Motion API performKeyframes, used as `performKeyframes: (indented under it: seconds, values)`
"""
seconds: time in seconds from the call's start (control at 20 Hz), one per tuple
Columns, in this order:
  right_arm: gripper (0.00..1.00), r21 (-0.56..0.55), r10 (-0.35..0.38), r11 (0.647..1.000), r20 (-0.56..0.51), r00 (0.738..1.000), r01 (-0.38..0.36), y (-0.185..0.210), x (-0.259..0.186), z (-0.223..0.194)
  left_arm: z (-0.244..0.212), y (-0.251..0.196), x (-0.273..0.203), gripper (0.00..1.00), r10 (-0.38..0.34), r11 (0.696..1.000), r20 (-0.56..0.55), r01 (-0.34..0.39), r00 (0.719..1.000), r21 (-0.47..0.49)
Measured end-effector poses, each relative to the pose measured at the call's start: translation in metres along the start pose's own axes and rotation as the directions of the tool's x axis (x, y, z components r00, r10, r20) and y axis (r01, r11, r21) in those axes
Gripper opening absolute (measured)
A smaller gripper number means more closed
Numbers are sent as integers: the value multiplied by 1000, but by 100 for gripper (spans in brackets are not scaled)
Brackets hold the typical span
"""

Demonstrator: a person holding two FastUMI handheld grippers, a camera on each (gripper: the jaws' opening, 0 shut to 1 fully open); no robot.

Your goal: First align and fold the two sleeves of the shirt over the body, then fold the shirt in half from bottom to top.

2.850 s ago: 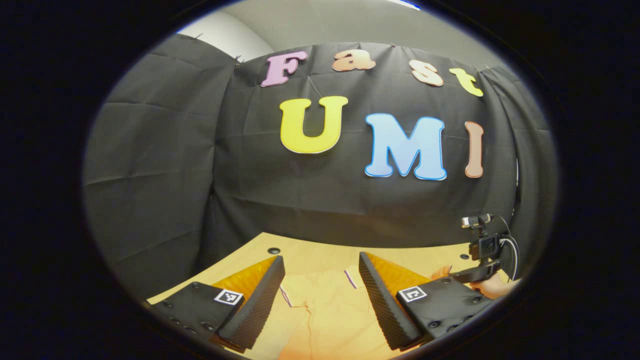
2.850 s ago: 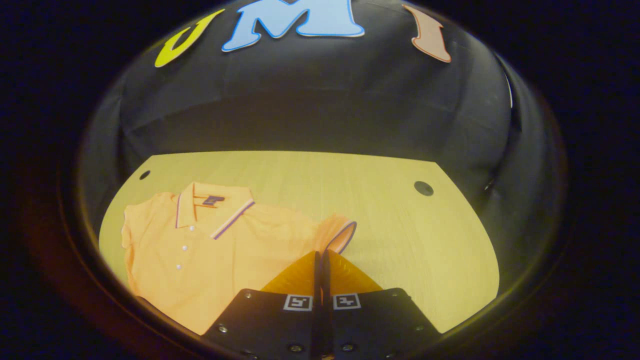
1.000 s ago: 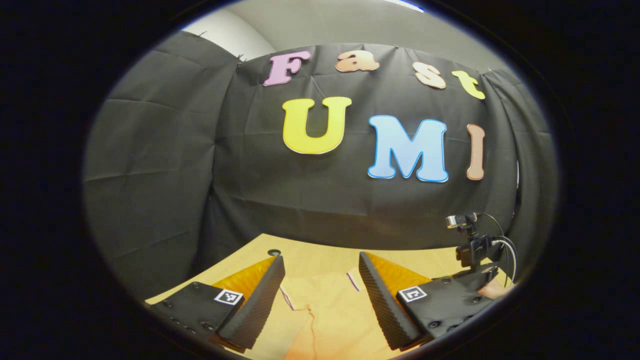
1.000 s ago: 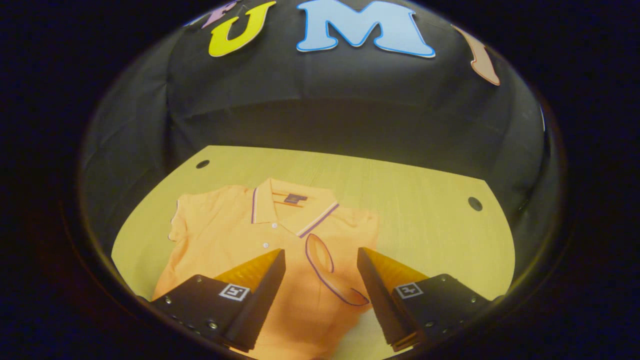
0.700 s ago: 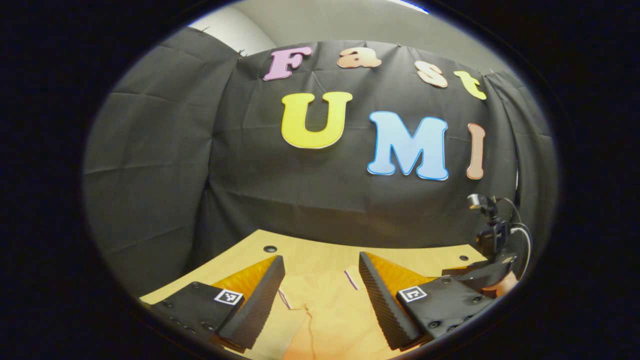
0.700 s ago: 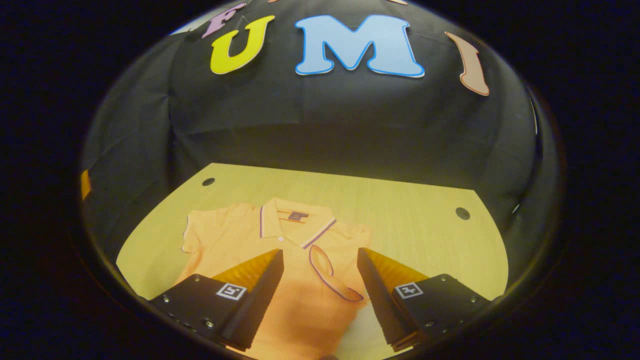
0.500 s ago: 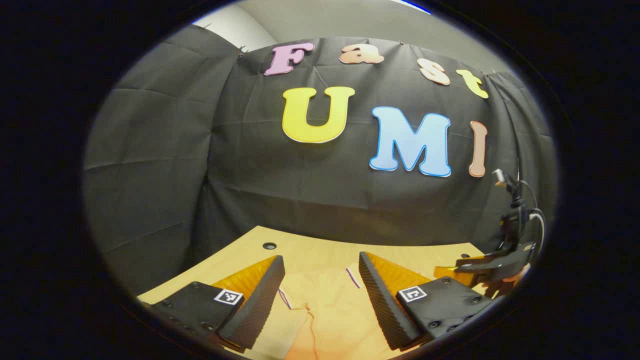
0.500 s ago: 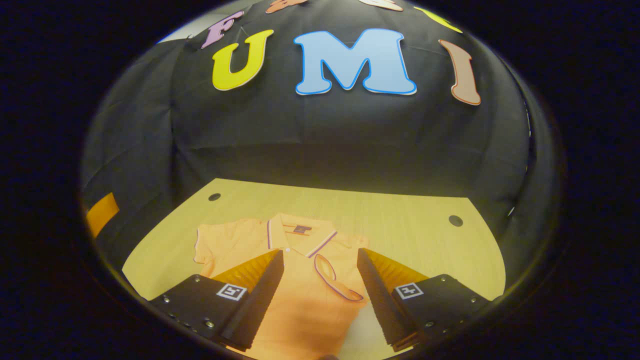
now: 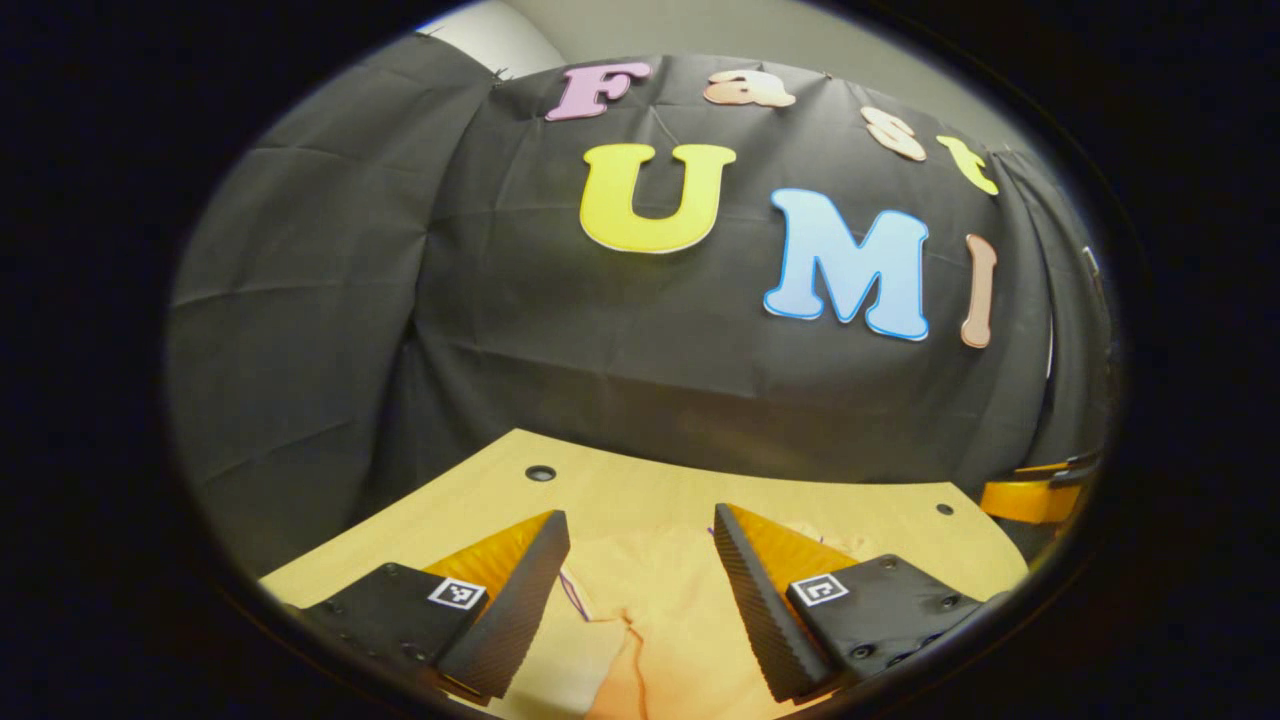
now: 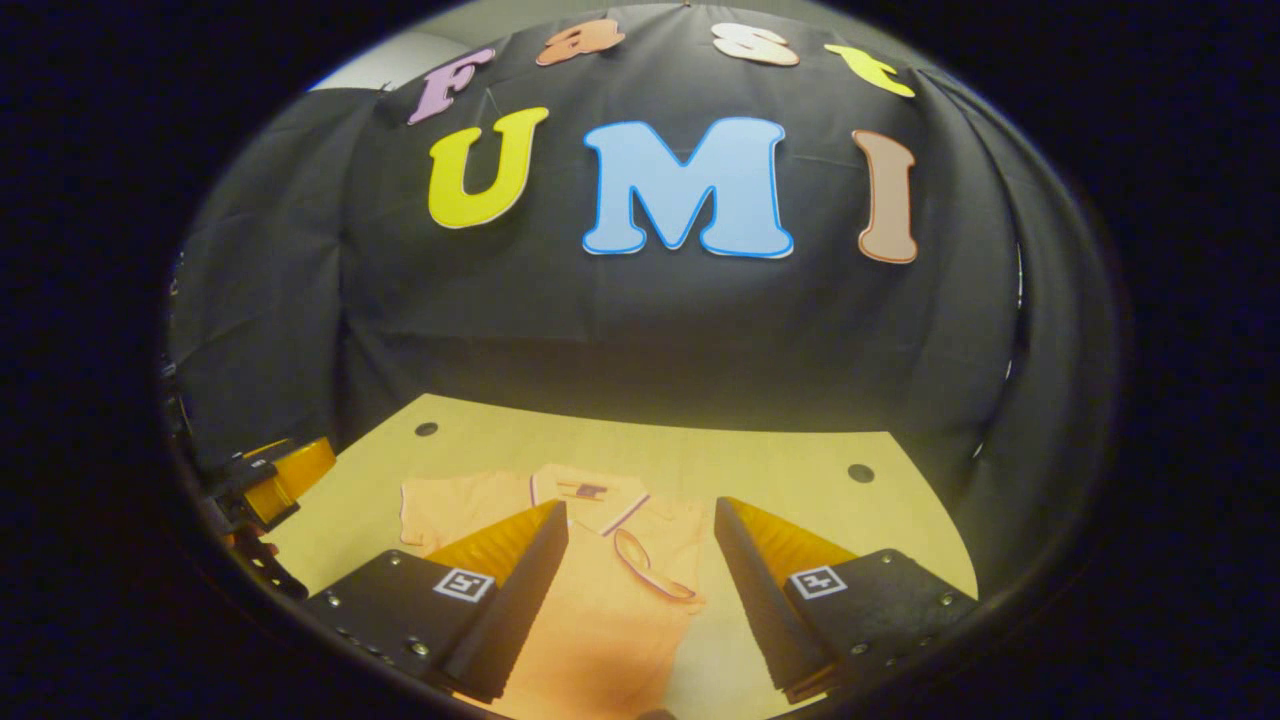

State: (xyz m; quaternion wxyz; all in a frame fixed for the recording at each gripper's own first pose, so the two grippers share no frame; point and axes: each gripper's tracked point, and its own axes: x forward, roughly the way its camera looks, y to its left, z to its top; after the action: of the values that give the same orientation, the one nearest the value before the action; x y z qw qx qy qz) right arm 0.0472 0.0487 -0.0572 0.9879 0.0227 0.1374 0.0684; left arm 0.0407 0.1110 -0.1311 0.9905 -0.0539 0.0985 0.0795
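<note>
Right gripper (image 10: 640, 560) hangs wide open above the shirt (image 10: 600, 610); left gripper (image 9: 640, 570) spread wide too, shirt beneath on the tabletop (image 10: 780, 470).

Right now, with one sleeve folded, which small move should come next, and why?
Probably bring the left tool down onto the other sleeve. In the right gripper view, one sleeve already lies over the shirt body, while the other sleeve is spread flat on the table. Both tools are open, holding nothing.
</note>
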Motion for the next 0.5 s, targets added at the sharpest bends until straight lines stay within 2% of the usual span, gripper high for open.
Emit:
performKeyframes:
  seconds: [0.25,0.3,0.5]
  values:
    - [92,0,-39,999,31,999,39,0,-24,6,-21,19,31,97,15,1000,-37,-15,999,-1]
    - [92,-3,-46,999,31,998,46,1,-28,5,-25,23,38,94,19,1000,-43,-19,999,1]
    - [92,-6,-69,998,27,997,70,3,-40,2,-45,35,67,94,22,1000,-71,-21,997,16]
